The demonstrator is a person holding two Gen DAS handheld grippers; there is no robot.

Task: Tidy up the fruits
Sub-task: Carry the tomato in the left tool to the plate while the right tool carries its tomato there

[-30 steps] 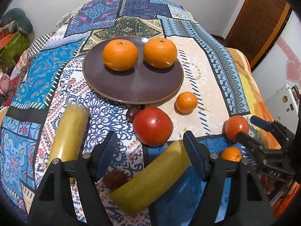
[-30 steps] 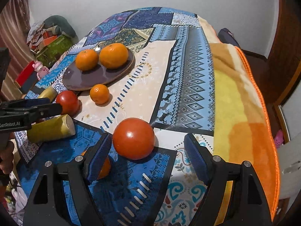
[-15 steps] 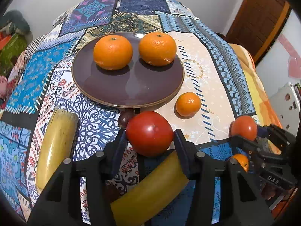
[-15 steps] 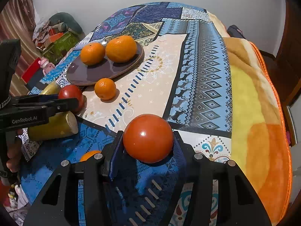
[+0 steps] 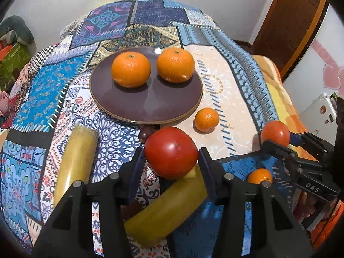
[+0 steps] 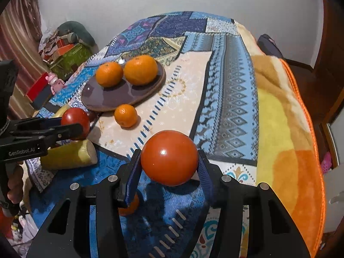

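My left gripper is shut on a red tomato and holds it above the patterned cloth, just in front of the dark plate. The plate carries two big oranges. My right gripper is shut on an orange-red tomato, lifted off the cloth; it also shows in the left wrist view. A small mandarin lies on the cloth right of the plate. Another mandarin lies under the right gripper.
Two yellow banana-like pieces lie on the cloth near the left gripper. A small dark fruit sits at the plate's front edge. The table drops off at the right, past an orange blanket. Clutter stands at the far left.
Both grippers went from open to shut, each around a tomato. Both tomatoes now sit higher in the views, lifted off the cloth.
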